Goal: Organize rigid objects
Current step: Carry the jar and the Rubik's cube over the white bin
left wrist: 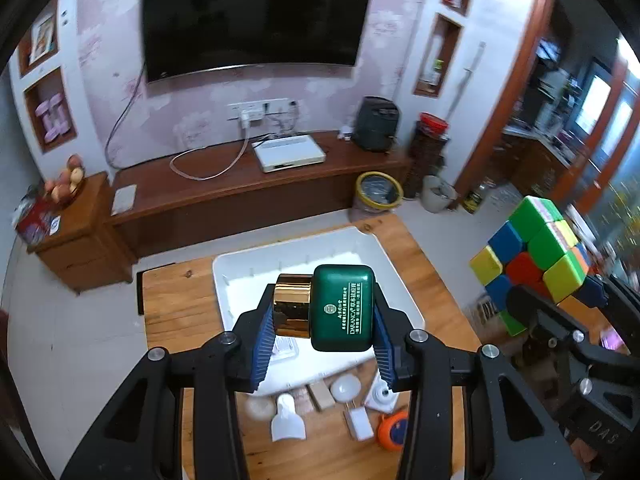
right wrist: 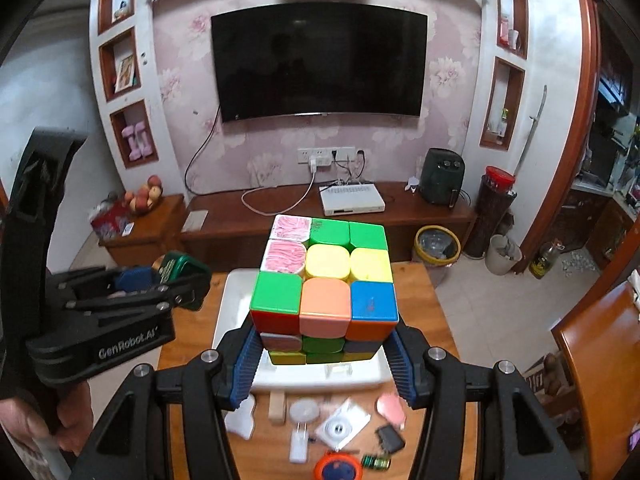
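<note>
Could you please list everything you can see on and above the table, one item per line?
Green jar with gold cap: 1, held sideways above the tray.
Puzzle cube: 1, multicoloured, held above the tray.
Tray: 1, white, far part of the table.
Wooden table: 1, light brown.
Wooden block: 1, pale, just in front of the tray.
White plug adapter: 1, near edge.
Orange round object: 1, blue centre, near edge.
Small white and pink items: several, blurred, in front of the tray.
Left claw: 1, black with blue pads, shut on the jar.
Right claw: 1, same, shut on the cube.
</note>
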The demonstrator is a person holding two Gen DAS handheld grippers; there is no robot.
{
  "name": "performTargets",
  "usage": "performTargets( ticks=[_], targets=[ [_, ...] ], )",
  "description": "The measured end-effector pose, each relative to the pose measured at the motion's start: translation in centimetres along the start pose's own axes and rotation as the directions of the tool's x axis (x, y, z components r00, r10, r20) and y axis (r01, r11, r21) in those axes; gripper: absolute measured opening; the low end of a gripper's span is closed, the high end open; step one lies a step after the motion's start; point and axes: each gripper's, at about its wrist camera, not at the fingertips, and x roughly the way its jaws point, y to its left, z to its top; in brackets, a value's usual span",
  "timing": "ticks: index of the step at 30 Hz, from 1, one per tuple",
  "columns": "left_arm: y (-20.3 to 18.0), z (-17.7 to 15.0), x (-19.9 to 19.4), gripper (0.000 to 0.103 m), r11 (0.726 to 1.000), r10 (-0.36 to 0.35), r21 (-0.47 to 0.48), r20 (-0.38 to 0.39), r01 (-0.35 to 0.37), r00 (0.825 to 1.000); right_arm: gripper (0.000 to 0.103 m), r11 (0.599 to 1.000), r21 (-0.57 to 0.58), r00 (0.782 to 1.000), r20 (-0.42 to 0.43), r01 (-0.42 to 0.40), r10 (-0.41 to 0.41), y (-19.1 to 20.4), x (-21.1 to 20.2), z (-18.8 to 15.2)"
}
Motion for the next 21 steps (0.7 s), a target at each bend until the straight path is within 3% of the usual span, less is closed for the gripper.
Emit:
performTargets(
  ticks=[6, 12, 17, 21],
  targets=[
    [0.6, 1.8, 5.0, 0.046, 0.994, 0.091, -0.058, -0.045, -0.093, 0.995, 0.056, 0.999, 0.041, 0.998, -0.059, -0.021, 0.024, -2.4, 6.4, 3.1],
    [1.2, 1.1, 12.7, 0.046, 0.98, 0.161, -0.086, -0.167, -0.177, 0.973, 0.056, 0.997, 0.064, 0.983, -0.177, -0.035, 0.046, -4.9, 14.7, 2.5],
    [1.1, 0.0, 19.0, 0.046, 0.977, 0.165, -0.088, -0.25, -0.192, 0.954, 0.056, 0.996, 0.071, 0.957, -0.283, -0.047, 0.065, -6.3, 21.3, 0.1],
    [1.3, -0.4, 23.5, 0.046, 0.978, 0.127, -0.123, -0.298, -0.17, 0.946, 0.056, 0.998, 0.047, 0.934, -0.354, -0.031, 0.046, -6.4, 26.1, -2.1]
  ],
)
